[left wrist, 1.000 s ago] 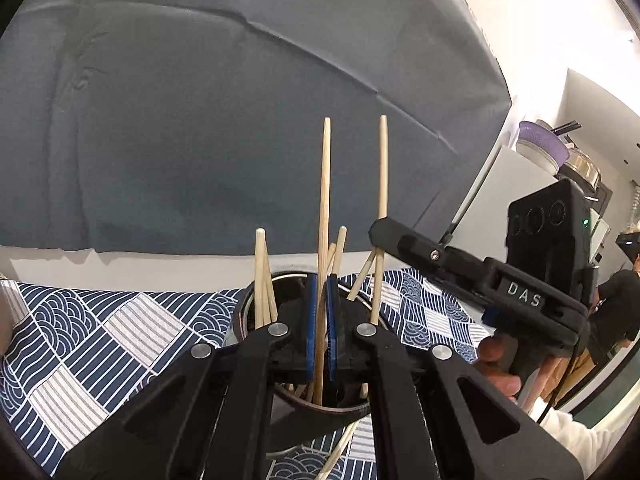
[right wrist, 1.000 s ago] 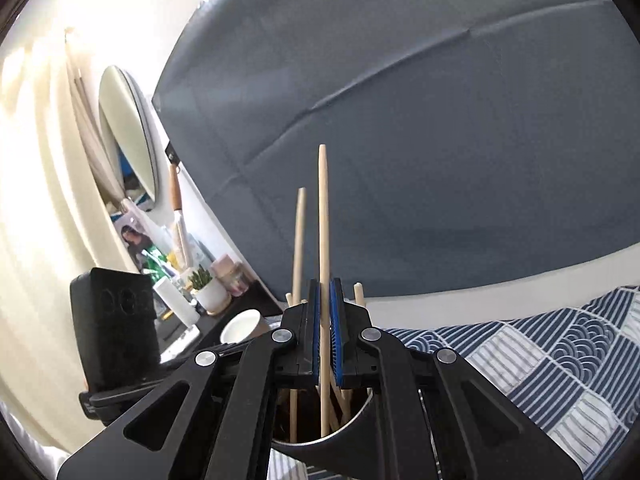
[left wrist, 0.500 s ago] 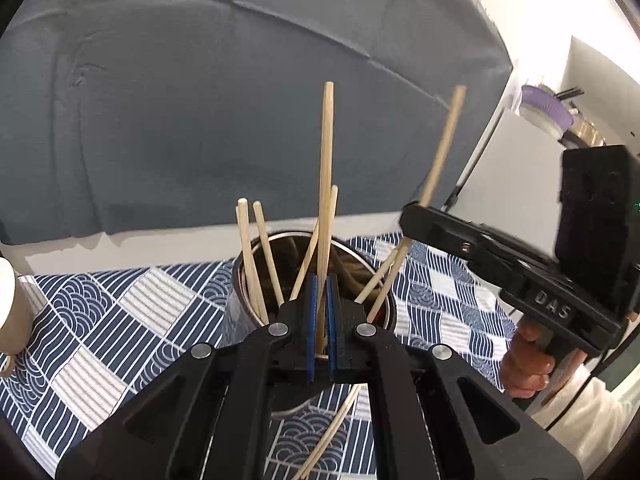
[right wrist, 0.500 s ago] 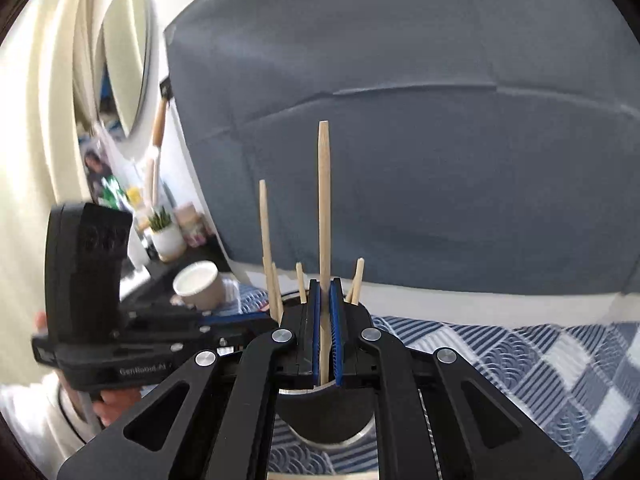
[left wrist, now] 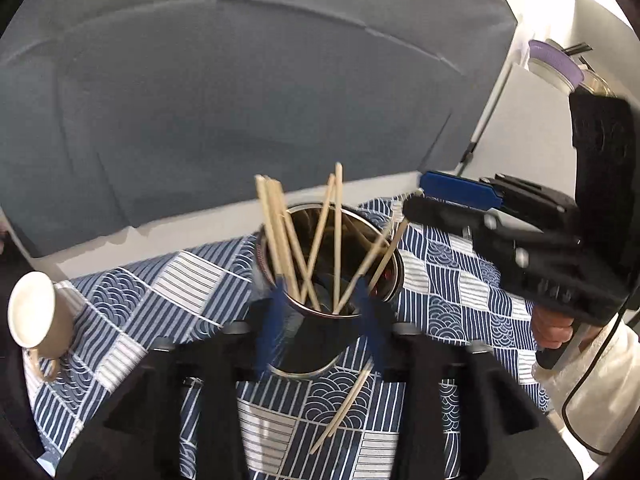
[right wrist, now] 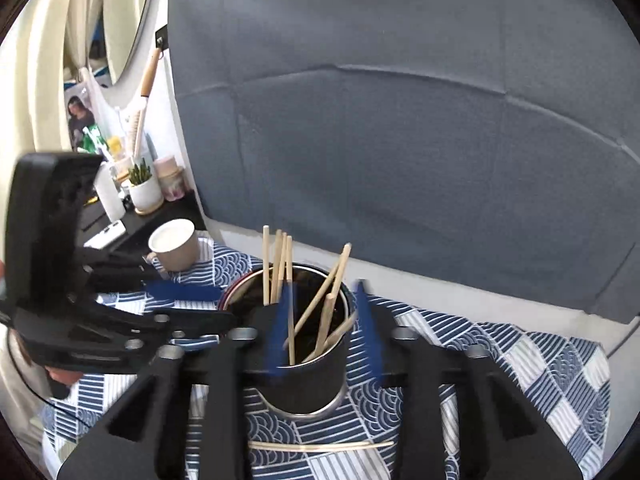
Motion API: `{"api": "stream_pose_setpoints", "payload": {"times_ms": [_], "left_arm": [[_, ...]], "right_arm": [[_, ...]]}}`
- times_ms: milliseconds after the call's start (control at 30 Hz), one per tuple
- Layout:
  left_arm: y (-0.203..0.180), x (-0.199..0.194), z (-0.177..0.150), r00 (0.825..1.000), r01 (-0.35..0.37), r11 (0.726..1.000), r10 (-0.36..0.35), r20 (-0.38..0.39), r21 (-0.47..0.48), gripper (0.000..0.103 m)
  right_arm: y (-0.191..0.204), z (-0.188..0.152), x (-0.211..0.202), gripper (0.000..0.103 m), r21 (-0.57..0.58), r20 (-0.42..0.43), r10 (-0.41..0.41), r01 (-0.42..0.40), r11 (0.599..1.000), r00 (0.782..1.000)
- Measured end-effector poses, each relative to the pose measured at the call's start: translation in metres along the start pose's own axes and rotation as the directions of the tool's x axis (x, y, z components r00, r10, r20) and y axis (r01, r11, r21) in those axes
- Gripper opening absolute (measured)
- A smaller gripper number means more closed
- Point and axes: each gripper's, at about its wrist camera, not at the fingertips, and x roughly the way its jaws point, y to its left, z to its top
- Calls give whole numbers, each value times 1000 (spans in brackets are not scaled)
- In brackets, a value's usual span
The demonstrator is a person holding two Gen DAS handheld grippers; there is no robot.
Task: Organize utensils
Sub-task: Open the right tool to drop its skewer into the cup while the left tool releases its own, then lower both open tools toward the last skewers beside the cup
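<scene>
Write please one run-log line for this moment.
left gripper: open | right gripper: open | chopsticks: in metal cup | loose chopstick: on cloth

Left tongs [left wrist: 320,320]: blue pads motion-blurred, their edges indistinct; the right tongs [right wrist: 325,326] are smeared likewise. Metal cup [left wrist: 328,280]: lower wall and base partly hidden behind the tongs' black frame, and the chopsticks' [left wrist: 316,240] lower ends are lost inside it. Loose chopstick [right wrist: 320,445] on the surface: middle visible, ends covered by the frame.
</scene>
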Motion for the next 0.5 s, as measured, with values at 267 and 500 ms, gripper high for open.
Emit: {"api": "stream_pose_setpoints", "payload": {"times_ms": [267,500], "left_arm": [[4,-50,-4,995,-83,996,85,53,-36,92],[-3,-72,-30,993,-114,993,114,15,9,97]], "right_arm": [[-6,-1,-42,89,-6,37,-27,28,1000,999],[-24,-28,-82,95,188,74,-133,117,975,988]]}}
